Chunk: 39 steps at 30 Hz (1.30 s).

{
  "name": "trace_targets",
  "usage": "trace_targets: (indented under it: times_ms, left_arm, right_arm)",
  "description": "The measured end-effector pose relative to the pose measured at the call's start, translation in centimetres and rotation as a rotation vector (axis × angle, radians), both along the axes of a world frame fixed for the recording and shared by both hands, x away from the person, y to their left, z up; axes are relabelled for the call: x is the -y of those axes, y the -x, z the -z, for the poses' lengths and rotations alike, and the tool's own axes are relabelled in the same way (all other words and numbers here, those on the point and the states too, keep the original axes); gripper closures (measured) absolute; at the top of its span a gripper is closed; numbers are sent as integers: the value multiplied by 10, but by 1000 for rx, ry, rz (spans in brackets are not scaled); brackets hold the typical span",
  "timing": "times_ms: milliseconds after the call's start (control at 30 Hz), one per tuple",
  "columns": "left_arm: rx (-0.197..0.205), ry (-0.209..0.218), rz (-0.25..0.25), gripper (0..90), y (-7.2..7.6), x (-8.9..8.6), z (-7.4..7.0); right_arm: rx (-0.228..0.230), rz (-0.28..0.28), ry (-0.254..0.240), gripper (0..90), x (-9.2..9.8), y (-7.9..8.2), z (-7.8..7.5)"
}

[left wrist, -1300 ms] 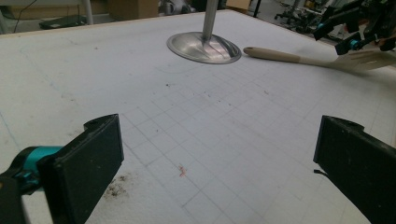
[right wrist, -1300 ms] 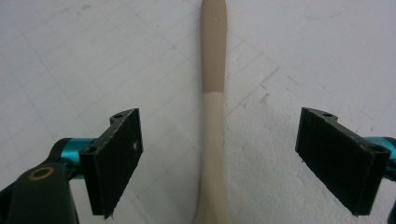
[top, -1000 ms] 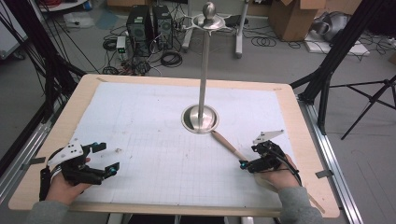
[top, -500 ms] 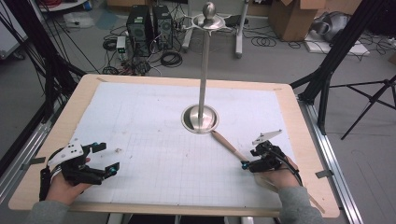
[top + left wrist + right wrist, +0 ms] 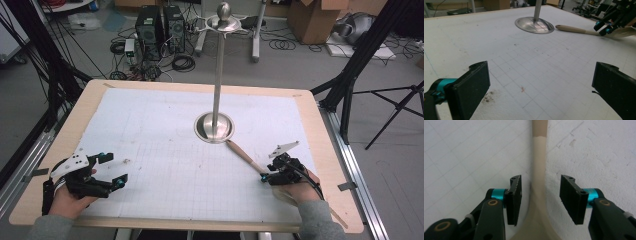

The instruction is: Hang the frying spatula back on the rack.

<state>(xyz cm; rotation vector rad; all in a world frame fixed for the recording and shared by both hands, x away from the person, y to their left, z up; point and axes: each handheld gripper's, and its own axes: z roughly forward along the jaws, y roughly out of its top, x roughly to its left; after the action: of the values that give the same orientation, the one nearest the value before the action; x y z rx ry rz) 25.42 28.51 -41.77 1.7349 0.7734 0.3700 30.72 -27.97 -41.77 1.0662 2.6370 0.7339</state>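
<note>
Jaws of the right gripper point(image 5: 540, 200), flat black ribbed pads, have just been closing around the smooth beige spatula point(image 5: 538, 165) neck, gaps remaining. Left gripper point(image 5: 107, 172) stands spread. Beyond lies gridded white matting point(image 5: 165, 150), then the polished metal stand point(image 5: 215, 125).

No text, label, brand or number can be read anywhere. The mat point(image 5: 165, 150) bears only a plain printed grid.
</note>
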Motion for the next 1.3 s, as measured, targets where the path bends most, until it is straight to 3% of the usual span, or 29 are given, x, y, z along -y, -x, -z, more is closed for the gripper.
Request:
trace_targets:
  times_ms: [233,800,967,1300]
  left_arm:
    - [1,-1,-1,20,0,0,0]
    - [-1,2,-2,20,0,0,0]
    - [0,-1,-2,20,0,0,0]
    - [-2,0,-2,20,0,0,0]
  right_arm:
    - [3,1,17,616,-3,2,1]
    - [-24,-4,16,689,-4,2,3]
    - [-15,12,19,758,-3,2,3]
    - [-35,37,-26,771,1,0,4]
